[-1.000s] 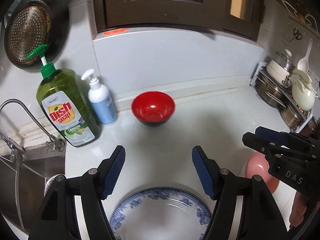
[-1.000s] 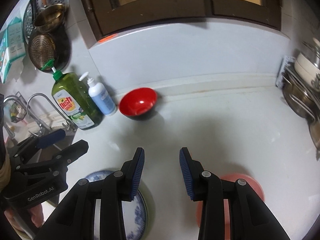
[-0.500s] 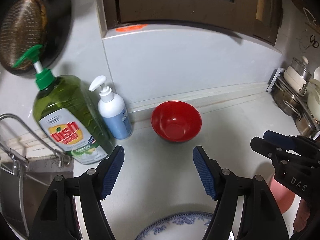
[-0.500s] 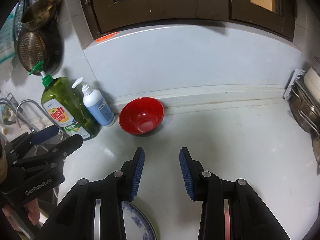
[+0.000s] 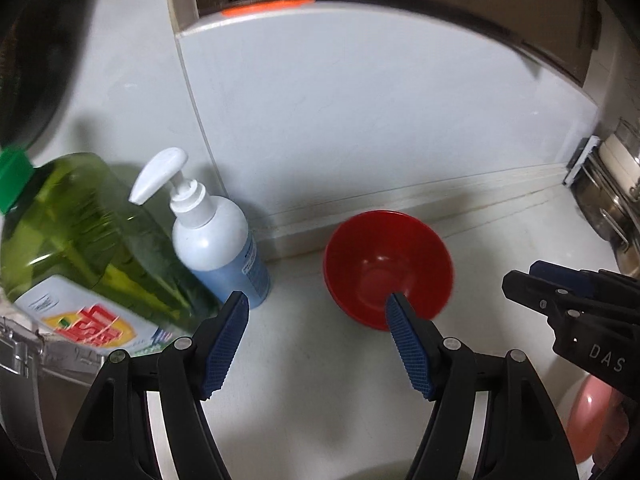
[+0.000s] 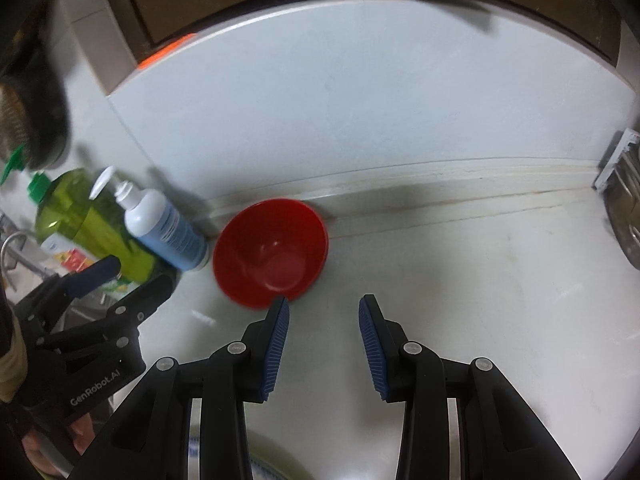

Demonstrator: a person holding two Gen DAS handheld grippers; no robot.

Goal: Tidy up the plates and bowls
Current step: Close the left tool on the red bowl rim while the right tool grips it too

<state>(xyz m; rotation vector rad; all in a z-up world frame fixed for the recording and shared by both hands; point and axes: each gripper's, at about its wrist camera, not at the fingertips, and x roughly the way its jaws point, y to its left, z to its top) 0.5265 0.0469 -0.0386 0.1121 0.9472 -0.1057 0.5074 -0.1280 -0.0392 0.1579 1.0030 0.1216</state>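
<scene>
A red bowl (image 5: 387, 266) stood upright on the white table (image 5: 320, 380), close to the far wall and just right of a white pump bottle (image 5: 218, 240), which in turn stood beside a large green dish-soap bottle (image 5: 80, 240). The left gripper (image 5: 318, 312) hovered near the bowl with its jaws wide apart and nothing between them; the tip of its right blue pad (image 5: 408, 350) overlapped the bowl's near rim in the left wrist view, though contact could not be confirmed. The right gripper (image 6: 323, 312) was likewise held with its jaws apart and empty, its left pad (image 6: 276, 344) lying just near of the bowl (image 6: 272, 252) in the right wrist view. Each gripper appeared at the edge of the other's camera view: the right one (image 5: 568, 300) at the right, the left one (image 6: 100, 288) at the left. A pink dish (image 5: 592, 416) lay on the table at the near right, partly hidden. A strip of blue-patterned plate rim (image 6: 196, 450) showed at the near edge beneath the right gripper. A metal rack of pots (image 5: 608, 192) stood at the far right.
</scene>
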